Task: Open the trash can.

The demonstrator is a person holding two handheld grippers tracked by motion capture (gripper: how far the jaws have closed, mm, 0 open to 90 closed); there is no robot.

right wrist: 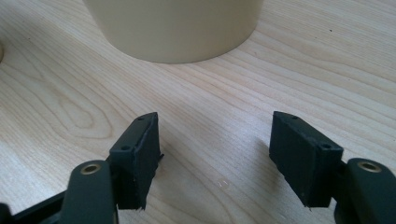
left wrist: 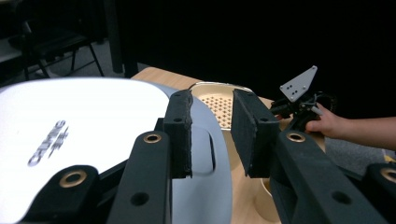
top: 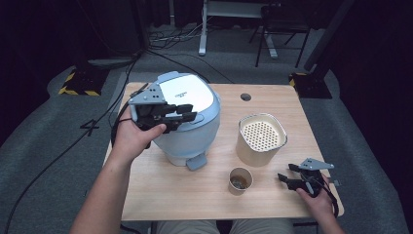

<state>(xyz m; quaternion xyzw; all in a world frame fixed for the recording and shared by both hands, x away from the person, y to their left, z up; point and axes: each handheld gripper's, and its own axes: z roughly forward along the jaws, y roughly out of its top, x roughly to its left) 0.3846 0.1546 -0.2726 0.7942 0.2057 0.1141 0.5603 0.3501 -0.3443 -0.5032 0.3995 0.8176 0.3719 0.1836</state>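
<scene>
A white and pale-blue rice cooker (top: 187,122) stands with its lid down at the table's left. My left gripper (top: 187,117) hovers just over the lid's front, held from the left; in the left gripper view the jaws (left wrist: 212,112) stand a little apart over the cooker (left wrist: 84,135) with nothing between them. To the right is a cream pot (top: 253,151) with a perforated insert. A paper cup (top: 240,181) sits in front of it. My right gripper (top: 287,173) rests low near the table's right front corner, its jaws (right wrist: 215,154) wide apart over bare wood, facing the pot (right wrist: 177,28).
The wooden table (top: 195,200) has a round cable hole (top: 246,97) at the back. Grey floor surrounds it, with cables at the left, yellow-black striped bases (top: 78,83) and chair and desk legs (top: 202,34) behind.
</scene>
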